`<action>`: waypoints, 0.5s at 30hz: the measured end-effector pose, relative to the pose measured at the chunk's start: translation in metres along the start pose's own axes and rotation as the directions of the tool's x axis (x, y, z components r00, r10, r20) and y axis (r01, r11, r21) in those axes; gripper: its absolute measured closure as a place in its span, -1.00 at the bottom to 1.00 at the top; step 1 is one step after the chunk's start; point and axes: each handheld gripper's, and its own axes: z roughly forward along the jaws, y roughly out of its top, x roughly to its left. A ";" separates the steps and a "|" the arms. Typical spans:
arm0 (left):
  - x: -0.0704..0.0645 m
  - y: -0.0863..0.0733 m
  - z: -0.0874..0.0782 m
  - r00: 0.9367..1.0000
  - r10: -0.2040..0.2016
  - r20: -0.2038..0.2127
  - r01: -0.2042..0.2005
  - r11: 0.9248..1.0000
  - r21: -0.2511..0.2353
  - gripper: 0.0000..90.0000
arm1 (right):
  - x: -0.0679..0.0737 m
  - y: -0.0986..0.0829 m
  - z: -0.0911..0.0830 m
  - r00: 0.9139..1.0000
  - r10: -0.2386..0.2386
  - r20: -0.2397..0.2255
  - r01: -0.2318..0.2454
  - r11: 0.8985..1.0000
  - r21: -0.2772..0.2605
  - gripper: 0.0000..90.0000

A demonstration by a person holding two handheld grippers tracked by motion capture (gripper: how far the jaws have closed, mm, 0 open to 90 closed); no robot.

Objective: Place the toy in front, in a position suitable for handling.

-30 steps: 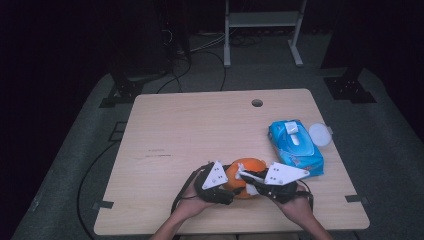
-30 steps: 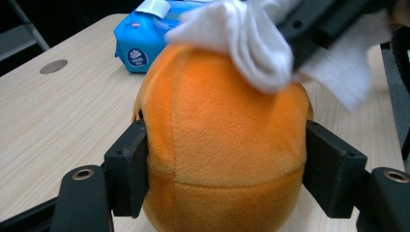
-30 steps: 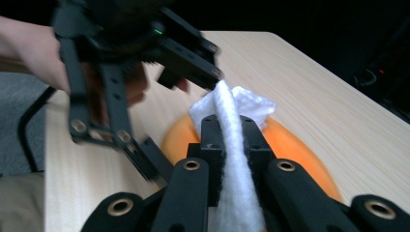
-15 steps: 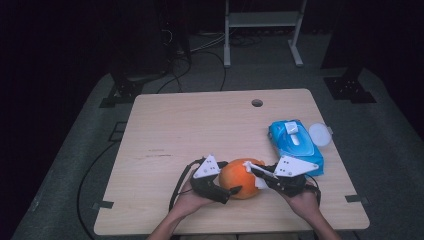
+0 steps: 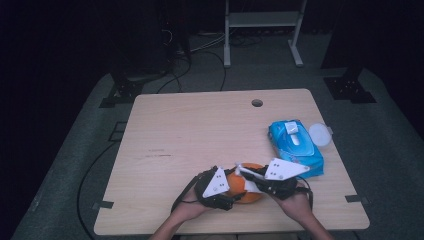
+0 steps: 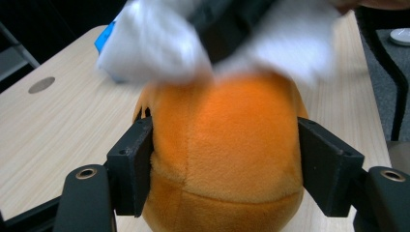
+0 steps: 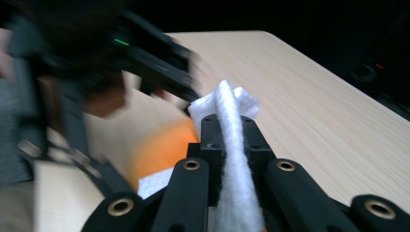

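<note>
An orange plush toy [image 5: 246, 186] rests near the table's front edge, between both hands. My left gripper [image 6: 227, 166] is shut on the orange plush toy [image 6: 222, 145], one jaw pressed into each side. My right gripper [image 7: 227, 133] is shut on a folded white wipe [image 7: 229, 145] that stands upright between its jaws. In the left gripper view the white wipe [image 6: 159, 43] lies blurred over the top of the toy. In the high view the left gripper [image 5: 232, 189] and right gripper [image 5: 245, 175] meet over the toy.
A blue wipes pack [image 5: 295, 145] lies at the right of the wooden table [image 5: 200, 130], with a round white lid [image 5: 320, 134] beside it at the edge. A cable hole [image 5: 257, 103] sits near the far edge. Black cables trail off the front left.
Both grippers and the toy have shifted slightly. The right gripper with the wipe has moved left across the top of the toy; the left grip stays.
</note>
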 end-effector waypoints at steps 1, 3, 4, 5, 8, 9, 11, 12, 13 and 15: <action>0.001 -0.001 0.000 1.000 -0.011 0.006 0.011 1.000 -0.004 -0.35 | -0.007 -0.005 -0.004 1.000 0.024 0.020 -0.024 1.000 0.002 0.83; 0.002 -0.001 0.001 1.000 -0.025 0.019 0.025 1.000 -0.011 -0.38 | -0.014 -0.011 -0.008 0.998 0.056 0.030 -0.057 0.998 0.006 0.83; 0.002 0.000 0.001 0.999 -0.027 0.024 0.027 1.000 -0.009 -0.41 | -0.016 -0.013 -0.010 0.997 0.071 0.026 -0.071 0.997 0.006 0.83; 0.002 0.001 0.003 0.999 -0.036 0.028 0.036 0.999 -0.012 -0.44 | -0.016 -0.013 -0.010 0.997 0.076 0.024 -0.076 0.997 0.004 0.84; -0.002 0.006 0.006 1.000 -0.009 0.023 0.009 1.000 -0.007 -0.48 | -0.007 -0.007 -0.005 0.998 0.055 0.006 -0.055 0.998 -0.001 0.83; -0.005 0.006 0.006 1.000 0.018 0.022 -0.018 1.000 0.000 -0.48 | -0.002 -0.004 -0.003 0.999 0.047 -0.015 -0.047 0.999 -0.007 0.83; -0.007 0.006 0.006 0.998 0.050 0.022 -0.051 0.999 0.007 -0.43 | 0.009 0.002 0.004 0.997 0.019 -0.078 -0.020 1.000 -0.013 0.83; -0.006 0.004 0.005 0.998 0.054 0.023 -0.054 0.998 0.013 -0.42 | 0.012 0.003 0.006 0.996 0.003 -0.085 -0.003 1.000 -0.009 0.83; -0.005 0.003 0.004 0.999 0.046 0.026 -0.046 0.999 0.008 -0.40 | 0.015 0.005 0.008 0.997 -0.023 -0.076 0.023 1.000 0.001 0.83; 0.000 -0.001 0.000 0.999 0.019 0.028 -0.019 1.000 0.006 -0.38 | 0.011 0.004 0.007 0.997 -0.009 -0.076 0.009 1.000 -0.003 0.83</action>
